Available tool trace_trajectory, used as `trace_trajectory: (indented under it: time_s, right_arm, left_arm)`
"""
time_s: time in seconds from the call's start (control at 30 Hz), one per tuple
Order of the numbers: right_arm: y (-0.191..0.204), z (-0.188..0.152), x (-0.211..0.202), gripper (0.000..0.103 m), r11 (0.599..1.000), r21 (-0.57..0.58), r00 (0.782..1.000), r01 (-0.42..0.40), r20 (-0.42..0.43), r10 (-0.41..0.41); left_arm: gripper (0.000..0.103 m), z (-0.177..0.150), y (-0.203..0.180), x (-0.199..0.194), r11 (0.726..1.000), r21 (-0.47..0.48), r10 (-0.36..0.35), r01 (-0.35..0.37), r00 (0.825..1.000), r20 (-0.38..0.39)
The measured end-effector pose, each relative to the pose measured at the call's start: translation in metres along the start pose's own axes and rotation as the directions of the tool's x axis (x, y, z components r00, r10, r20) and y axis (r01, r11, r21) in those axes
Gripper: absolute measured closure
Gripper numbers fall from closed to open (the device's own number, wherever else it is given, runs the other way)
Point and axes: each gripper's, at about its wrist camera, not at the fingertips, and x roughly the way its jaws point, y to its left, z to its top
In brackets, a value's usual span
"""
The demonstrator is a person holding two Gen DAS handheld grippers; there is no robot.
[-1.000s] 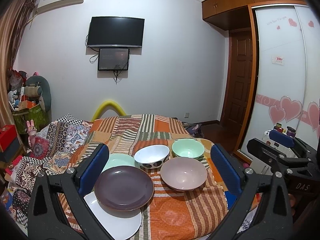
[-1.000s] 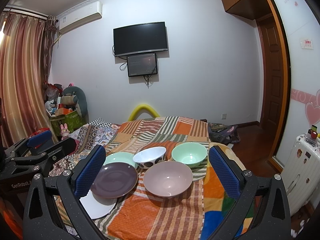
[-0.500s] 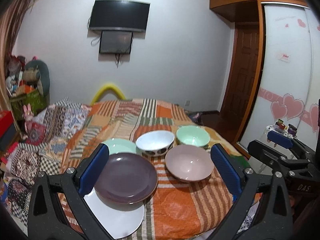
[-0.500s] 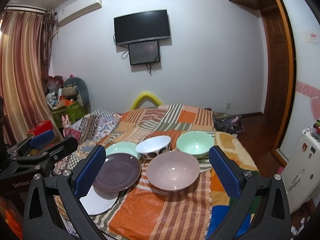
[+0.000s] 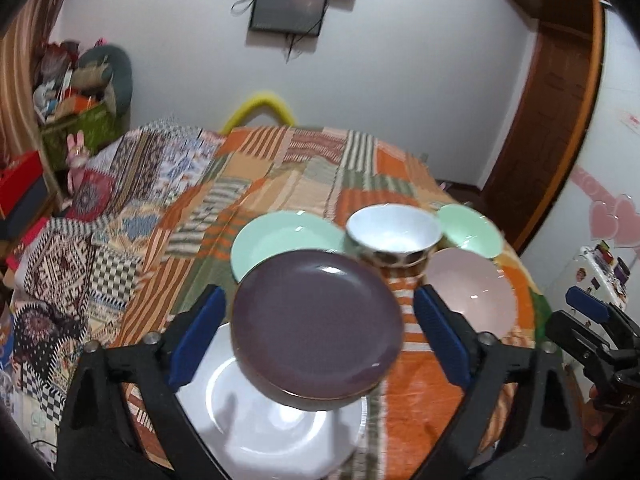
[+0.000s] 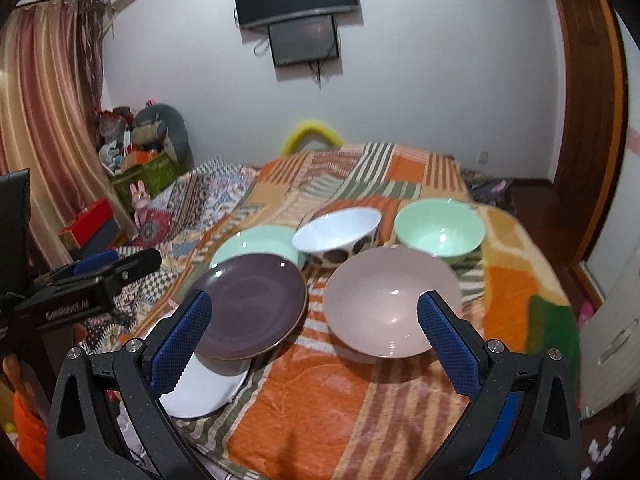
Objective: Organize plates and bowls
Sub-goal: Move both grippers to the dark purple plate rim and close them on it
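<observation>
Your left hand-held gripper (image 5: 316,332) is over the near-left end of the bed (image 6: 400,392), jaws wide but closing. The purple plate (image 5: 316,324) shows between the blue pads (image 5: 196,336), but pads aren't on it, nothing gripped. Left view is motion-blurred, so rim contact can't be judged finer than that.

Your right hand-held gripper (image 6: 314,348) is released, jaws wide, empty. It frames the gap between the purple plate (image 6: 250,304) and pink bowl (image 6: 390,304); the right pad overlaps the pink bowl's near rim in view, can't tell if touching.

Dish layout on the striped blanket, right view:
- purple plate sits on the white plate (image 6: 204,392), overlapping its far part; white plate is closest to the bed's near-left corner.
- green plate (image 6: 256,240) behind the purple one, partly covered by it.
- white spotted bowl (image 6: 338,236) mid-back, just beside the green plate.
- green bowl (image 6: 438,230) back-right, upright.
- pink bowl front-right, upright, near the green bowl.

Left hand-held gripper also shows at the left edge of the right view.
</observation>
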Motion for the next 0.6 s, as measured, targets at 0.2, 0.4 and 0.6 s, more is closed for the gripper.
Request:
trace_trajectory:
  time_s: [0.2,0.4,0.6]
  right_arm:
    - [0.003,0.0,0.032,0.017,1.0,0.008,0.997,-0.025,-0.079,0.026]
    - [0.008,-0.003,0.067,0.038,0.999,0.014,0.986,-0.048,-0.16,0.05]
    - [0.016,-0.02,0.091,0.056,0.997,0.004,0.962,-0.076,-0.264,0.074]
  left_arm:
    - [0.02,0.0,0.027,0.038,0.999,-0.026,0.031,-0.033,0.996,-0.084]
    - [0.028,-0.004,0.044,0.072,0.999,-0.034,0.023,-0.029,0.987,-0.16]
    - [0.036,-0.014,0.056,0.095,0.999,-0.036,0.018,-0.026,0.975,-0.22]
